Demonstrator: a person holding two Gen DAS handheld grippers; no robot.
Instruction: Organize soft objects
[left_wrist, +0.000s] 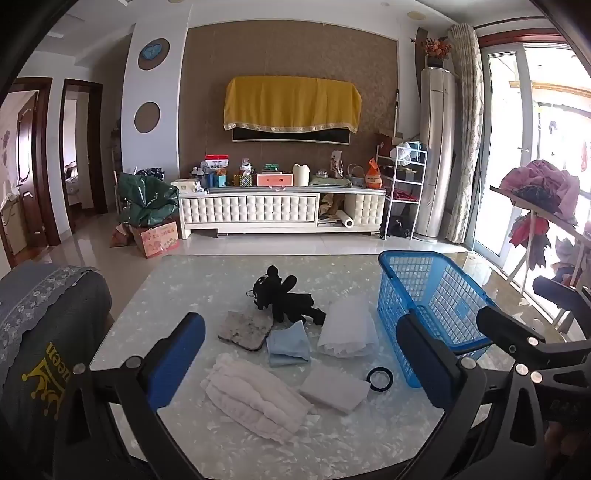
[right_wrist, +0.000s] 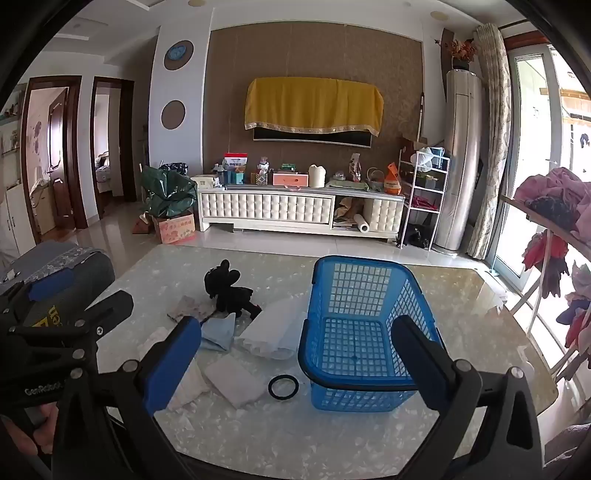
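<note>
Both grippers, left (left_wrist: 301, 363) and right (right_wrist: 299, 360), hang released over the table (right_wrist: 480, 295), holding nothing.

Nothing looks sorted yet: the basket (right_wrist: 354, 369) is empty, while the plush (left_wrist: 284, 297), blue cloth (left_wrist: 288, 343), white cloths (left_wrist: 258, 395) and pad (left_wrist: 245, 329) lie just beside it, left. Bare tabletop near the front edge leaves room to approach; a ring (right_wrist: 283, 387) sits by the basket.

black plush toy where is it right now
The black plush toy lies on the table, left of the blue basket, at the far end of the cloth pile, touching the speckled grey pad and light blue cloth.
</note>
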